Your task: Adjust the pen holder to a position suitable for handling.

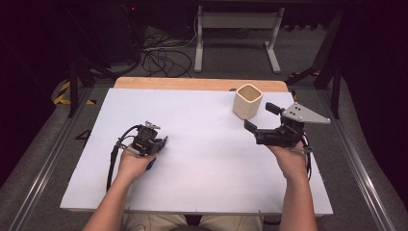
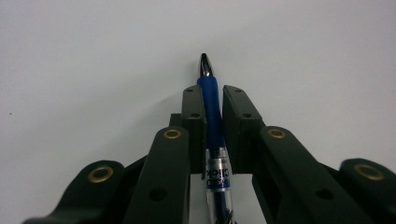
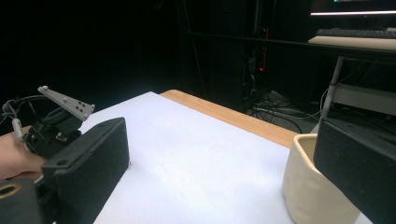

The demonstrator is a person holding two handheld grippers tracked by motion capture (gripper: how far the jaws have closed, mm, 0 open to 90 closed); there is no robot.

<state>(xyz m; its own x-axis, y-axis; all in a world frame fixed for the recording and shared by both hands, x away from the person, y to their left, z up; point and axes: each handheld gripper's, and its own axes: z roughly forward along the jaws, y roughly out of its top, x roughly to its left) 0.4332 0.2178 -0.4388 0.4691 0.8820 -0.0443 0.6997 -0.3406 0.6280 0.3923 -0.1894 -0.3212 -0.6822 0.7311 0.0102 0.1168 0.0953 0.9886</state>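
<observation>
On the table's near left, the left gripper (image 2: 212,100) pinched a blue pen (image 2: 211,109), seemingly touching the white table (image 1: 202,144); the right gripper (image 1: 261,117) gaped empty beside the cup (image 1: 247,100).

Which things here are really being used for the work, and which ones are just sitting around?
In use:
- blue pen with a silver tip, clamped in the left gripper
- cream square ceramic cup, standing empty near the open right gripper

Just lying about:
- white table cover
- wooden table edge
- cables on the floor
- white metal desk frame
</observation>
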